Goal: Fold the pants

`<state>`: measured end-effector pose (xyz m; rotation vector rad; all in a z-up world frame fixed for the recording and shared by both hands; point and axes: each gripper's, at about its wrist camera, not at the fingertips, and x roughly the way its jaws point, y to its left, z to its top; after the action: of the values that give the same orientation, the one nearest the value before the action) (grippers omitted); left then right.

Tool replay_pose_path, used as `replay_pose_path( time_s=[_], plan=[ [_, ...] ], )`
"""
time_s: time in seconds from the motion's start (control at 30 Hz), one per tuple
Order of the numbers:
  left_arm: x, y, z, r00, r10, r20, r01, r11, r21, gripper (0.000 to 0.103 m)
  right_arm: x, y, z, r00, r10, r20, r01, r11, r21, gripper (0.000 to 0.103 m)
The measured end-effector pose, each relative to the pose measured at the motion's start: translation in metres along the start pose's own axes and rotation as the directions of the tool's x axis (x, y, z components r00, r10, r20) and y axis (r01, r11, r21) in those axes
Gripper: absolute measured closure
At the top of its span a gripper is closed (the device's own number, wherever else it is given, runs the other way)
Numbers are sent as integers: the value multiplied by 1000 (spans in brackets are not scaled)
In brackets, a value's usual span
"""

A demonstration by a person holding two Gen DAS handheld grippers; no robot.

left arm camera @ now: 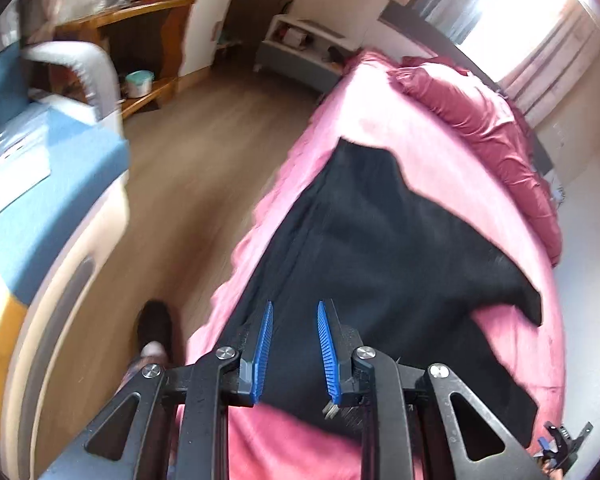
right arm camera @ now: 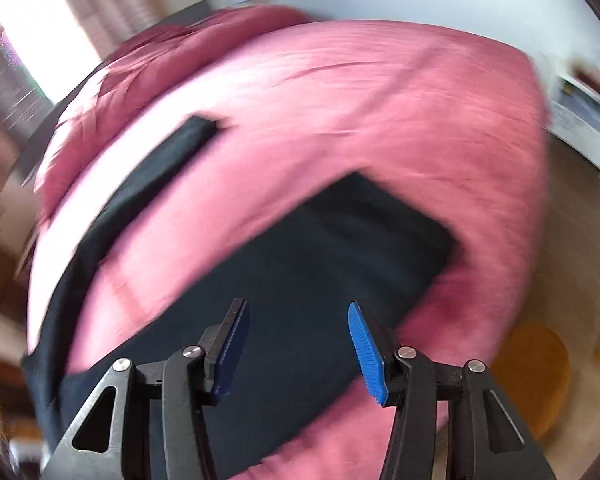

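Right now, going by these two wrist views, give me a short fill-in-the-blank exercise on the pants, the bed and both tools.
1. The pants lying on the bed are ____ in colour.
2. The sheet under them is ____.
3. Between the blue pads of the left tool and of the right tool there is a gap, so both are ____.
4. The two legs of the pants lie ____, with sheet between them.

Missing words: black; pink; open; apart

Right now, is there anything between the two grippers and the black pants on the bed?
Nothing visible. The left gripper and the right gripper are both open and empty above the black pants, which lie on the pink bed sheet with nothing over them.
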<state>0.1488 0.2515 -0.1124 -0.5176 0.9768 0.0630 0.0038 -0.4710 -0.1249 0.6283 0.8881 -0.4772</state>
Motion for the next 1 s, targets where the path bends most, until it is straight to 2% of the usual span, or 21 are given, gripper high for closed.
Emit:
replay_pose_path(
  time_s=[0.13,0.27,0.33,0.4,0.53,0.63,0.8,0.9,1.0],
  plan=[
    [34,-24,33,997,-60,-42,58,998,-30,79,22,71,-21,991,93,-93,-106,985,-139,47],
    [71,-44,68,989,-114,-91,107,991,-82,67,44,138,-50,972,150,-182,-192,950,-245,47],
    [88,-57,86,988,-111,-107,101,990,-93,63,52,163,-63,960,172,-222,-232,931,-283,47],
    [110,-70,104,984,-116,-137,102,989,-107,54,61,182,-75,943,198,-268,-279,907,-315,47],
    [149,-82,135,980,-108,-170,85,987,-136,52,73,216,-95,914,217,-342,-344,862,-372,47],
    [178,-84,153,978,-84,-189,54,986,-157,43,84,240,-101,900,212,-380,-371,830,-417,47],
    [219,-74,177,975,-38,-221,-12,976,-218,43,97,281,-114,902,179,-392,-373,782,-500,44],
    [239,-69,184,971,-32,-236,-33,963,-266,42,101,295,-123,900,173,-400,-376,772,-513,43],
    [252,-69,190,971,-19,-239,-45,965,-259,44,108,310,-126,901,167,-400,-375,763,-527,43]
  ],
)
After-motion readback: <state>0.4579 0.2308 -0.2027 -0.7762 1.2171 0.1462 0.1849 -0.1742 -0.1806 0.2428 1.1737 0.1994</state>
